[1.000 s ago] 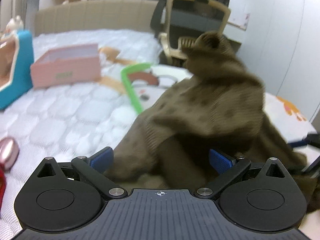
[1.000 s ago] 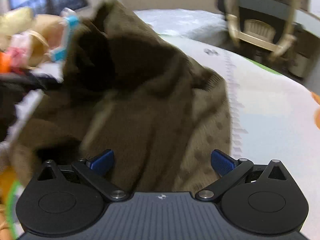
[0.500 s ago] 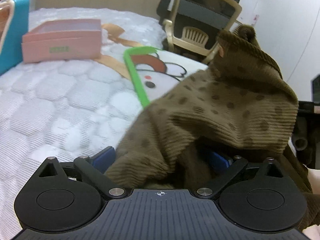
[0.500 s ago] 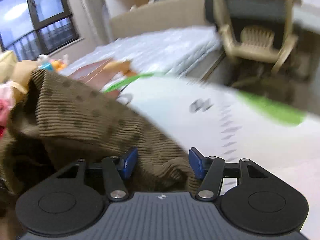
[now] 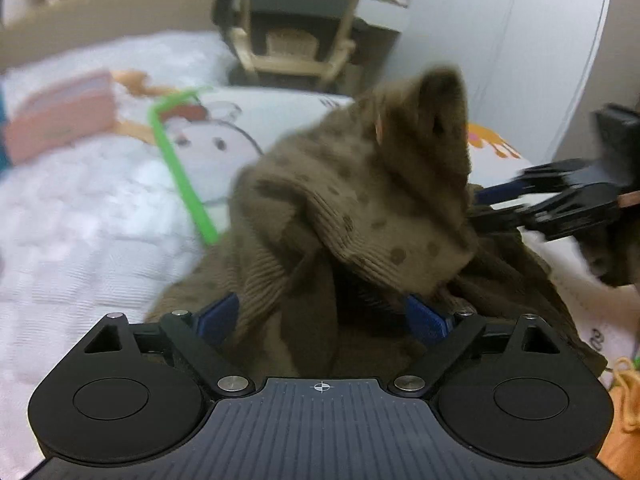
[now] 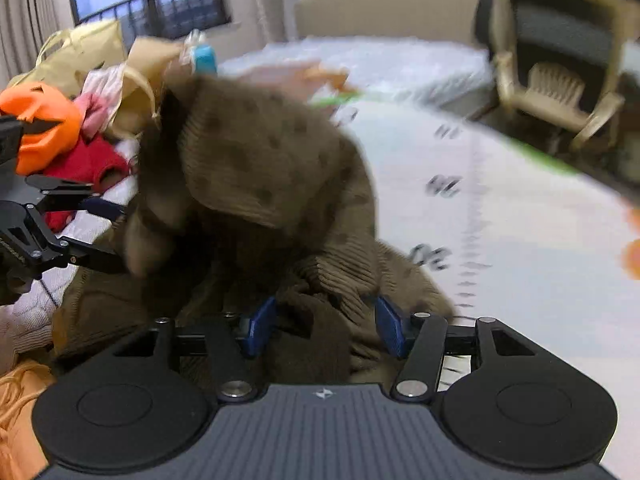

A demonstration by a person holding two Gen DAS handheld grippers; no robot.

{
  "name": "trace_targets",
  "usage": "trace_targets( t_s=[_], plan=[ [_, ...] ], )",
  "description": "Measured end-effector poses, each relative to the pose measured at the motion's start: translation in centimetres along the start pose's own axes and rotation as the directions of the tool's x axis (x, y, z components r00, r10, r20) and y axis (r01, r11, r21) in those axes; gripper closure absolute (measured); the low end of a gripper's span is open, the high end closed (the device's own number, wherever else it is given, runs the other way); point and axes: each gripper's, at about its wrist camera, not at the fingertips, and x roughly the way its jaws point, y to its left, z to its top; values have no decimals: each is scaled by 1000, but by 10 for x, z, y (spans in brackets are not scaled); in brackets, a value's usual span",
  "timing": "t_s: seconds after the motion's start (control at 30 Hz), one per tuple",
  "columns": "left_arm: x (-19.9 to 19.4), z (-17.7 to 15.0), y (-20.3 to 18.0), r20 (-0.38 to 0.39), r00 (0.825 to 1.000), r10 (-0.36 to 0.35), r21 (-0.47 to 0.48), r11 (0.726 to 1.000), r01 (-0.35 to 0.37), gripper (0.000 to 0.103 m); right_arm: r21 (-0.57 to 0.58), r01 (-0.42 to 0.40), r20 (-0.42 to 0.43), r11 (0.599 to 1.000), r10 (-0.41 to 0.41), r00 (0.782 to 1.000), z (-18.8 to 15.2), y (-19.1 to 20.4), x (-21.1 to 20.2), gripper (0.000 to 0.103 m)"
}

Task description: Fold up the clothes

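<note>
Both grippers sit in a bunched brown dotted sweater (image 5: 360, 208). The left gripper (image 5: 324, 316) and right gripper (image 6: 324, 320) have fingers apart, cloth between; whether they pinch it, I cannot tell

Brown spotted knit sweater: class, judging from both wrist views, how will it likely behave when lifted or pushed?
The brown spotted knit sweater will probably be floppy: it slumps in folds between the left gripper and the right gripper. Its ribbed knit likely grips rather than slips. Pushed, it should bunch up on the mat, not slide or roll.
</note>
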Motion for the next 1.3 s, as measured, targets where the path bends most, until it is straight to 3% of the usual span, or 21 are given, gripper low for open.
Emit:
trace_targets(
  t_s=[0.1,0.2,0.37,0.47,0.5,0.53,0.6,0.67,0.73,0.8,0.83,0.87,0.93,1.0,1.07,1.1,1.13,1.2,1.23,1.3],
  plan=[
    [-34,-4,-18,76,997,17,42,999,-20,8,-30,21,76,999,-19,997,-7,16,-36,36],
    [-57,-15,-49,102,994,-36,133,991,22,7,-39,-37,62,999,40,997,-23,37,-56,33],
    [-45,-40,-108,41,993,-109,313,945,91,7,-109,-134,-34,985,131,991,-63,78,-58,28],
    [-22,-42,-124,28,996,-81,369,927,65,7,-202,-127,-53,971,119,991,-84,105,-55,25],
    [-18,-41,-124,26,997,-70,366,929,56,7,-247,-89,-48,965,79,996,-89,113,-52,38],
    [-13,-39,-125,23,998,-59,363,931,46,7,-284,-44,-36,958,35,999,-91,117,-49,66],
    [-13,-36,-125,24,998,-63,357,933,50,7,-260,-8,-8,966,7,1000,-81,105,-50,82],
    [-16,-35,-122,30,996,-79,365,929,62,7,-190,44,72,981,-31,997,-59,80,-65,88],
    [-17,-37,-122,29,995,-90,369,926,73,7,-127,181,201,975,-154,967,-32,50,-86,89],
    [-13,-39,-122,21,996,-83,361,930,70,7,-27,338,291,941,-316,903,-10,12,-103,89],
    [-10,-39,-121,16,997,-76,354,933,65,7,28,411,325,911,-397,859,0,-7,-111,89],
    [-7,-40,-120,13,997,-70,347,936,61,7,69,484,334,872,-477,813,7,-23,-112,89],
    [-3,-40,-118,7,998,-58,332,942,53,7,140,578,266,804,-593,760,13,-57,-104,83],
    [0,-40,-117,10,999,-45,335,942,39,8,238,568,182,788,-611,771,10,-86,-96,80],
    [1,-41,-117,19,999,-40,355,934,31,29,302,508,141,807,-564,813,1,-97,-88,72],
    [1,-41,-116,17,999,-49,363,931,40,45,309,485,138,818,-543,828,-4,-97,-85,61],
    [1,-40,-113,17,998,-66,358,932,55,57,301,474,141,828,-530,836,-8,-93,-81,55],
    [0,-34,-106,28,996,-80,348,935,66,74,263,464,148,846,-511,847,-12,-82,-72,54],
    [-1,-29,-102,39,996,-78,345,937,60,80,237,454,160,859,-495,854,-10,-75,-72,54],
    [-6,-9,-80,101,995,-24,319,948,-10,82,181,426,187,887,-456,870,-3,-59,-74,51]
  ],
)
